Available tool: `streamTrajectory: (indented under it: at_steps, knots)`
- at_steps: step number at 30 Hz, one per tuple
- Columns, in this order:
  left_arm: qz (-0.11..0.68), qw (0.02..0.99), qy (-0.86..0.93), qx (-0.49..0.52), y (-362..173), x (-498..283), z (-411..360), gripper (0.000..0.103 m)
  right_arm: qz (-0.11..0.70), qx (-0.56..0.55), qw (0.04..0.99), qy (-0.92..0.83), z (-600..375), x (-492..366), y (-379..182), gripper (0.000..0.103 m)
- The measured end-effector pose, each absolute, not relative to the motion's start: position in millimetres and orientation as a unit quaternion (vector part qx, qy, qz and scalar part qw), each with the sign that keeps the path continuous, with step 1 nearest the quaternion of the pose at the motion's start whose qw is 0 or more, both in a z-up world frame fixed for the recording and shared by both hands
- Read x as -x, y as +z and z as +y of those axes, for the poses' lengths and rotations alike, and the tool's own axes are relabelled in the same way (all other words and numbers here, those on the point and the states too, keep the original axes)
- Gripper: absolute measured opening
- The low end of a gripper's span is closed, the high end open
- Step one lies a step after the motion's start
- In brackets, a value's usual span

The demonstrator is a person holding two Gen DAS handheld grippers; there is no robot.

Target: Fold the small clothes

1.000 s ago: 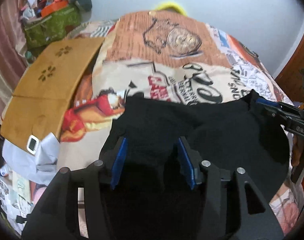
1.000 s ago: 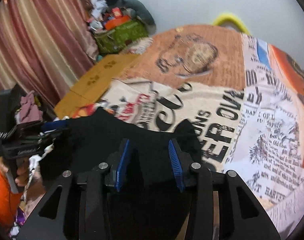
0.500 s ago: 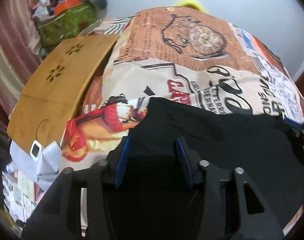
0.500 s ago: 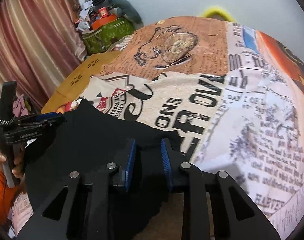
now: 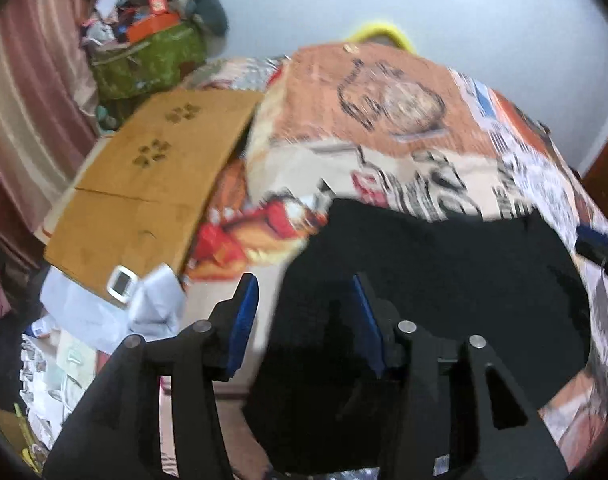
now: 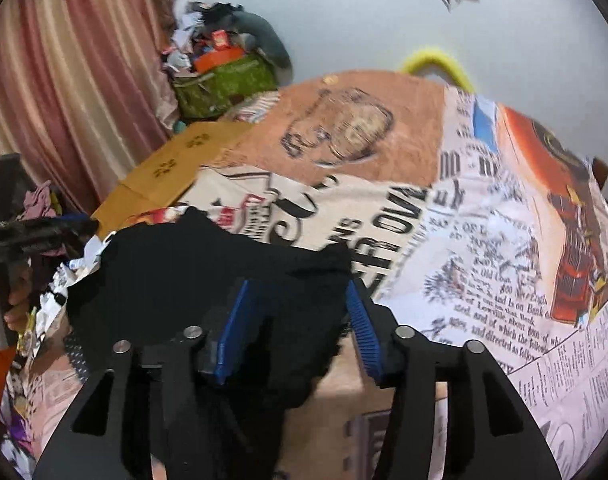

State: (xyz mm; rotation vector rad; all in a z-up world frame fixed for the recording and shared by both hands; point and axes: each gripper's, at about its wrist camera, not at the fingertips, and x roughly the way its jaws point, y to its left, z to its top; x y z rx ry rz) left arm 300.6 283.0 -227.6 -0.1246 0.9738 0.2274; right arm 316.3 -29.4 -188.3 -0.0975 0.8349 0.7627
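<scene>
Left tool [image 5: 305, 322]: jaws apart, just been opening a little, black garment [image 5: 443, 288] edge lies between the pads but isn't pinched, left pad over bare printed bedspread [image 5: 383, 112]. Right tool [image 6: 296, 328]: jaws just opened wide, garment's right corner under and between them, loose. Garment lies flat on the bed ahead of both tools, long axis running side to side from one tool to the other; each tool sits at its own near corner, neither clearly closer. Likely next: regrip and fold. Count: one garment, two tools, one cardboard sheet [image 5: 152, 184] left of it.
</scene>
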Motion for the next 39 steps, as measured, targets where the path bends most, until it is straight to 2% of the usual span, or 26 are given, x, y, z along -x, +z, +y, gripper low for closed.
streamTrajectory:
  at_steps: [2, 6, 10, 16, 25, 33, 39]
  knots:
    - [0.483, 0.868, 0.107, 0.049, -243, -304, 273, 0.048, 0.389, 0.049, 0.841, 0.372, -25, -307, -188, 0.055]
    - [0.511, 0.85, 0.113, 0.051, -274, -316, 267, 0.051, 0.417, 0.082, 0.823, 0.377, -10, -301, -210, 0.056]
    - [0.506, 0.853, 0.121, 0.04, -274, -316, 265, 0.059, 0.452, 0.083, 0.809, 0.368, -16, -304, -233, 0.056]
    - [0.501, 0.854, 0.126, 0.052, -256, -301, 269, 0.059, 0.466, 0.051, 0.814, 0.343, -41, -304, -225, 0.058]
    - [0.419, 0.9, 0.111, 0.043, -163, -243, 240, 0.059, 0.395, 0.03, 0.848, 0.351, -58, -264, -156, 0.058]
    - [0.298, 0.95, 0.078, 0.042, -66, -174, 193, 0.061, 0.263, 0.019, 0.892, 0.368, -76, -197, -64, 0.058]
    - [0.214, 0.974, 0.059, 0.038, -16, -113, 158, 0.061, 0.175, -0.002, 0.914, 0.367, -95, -145, -20, 0.058]
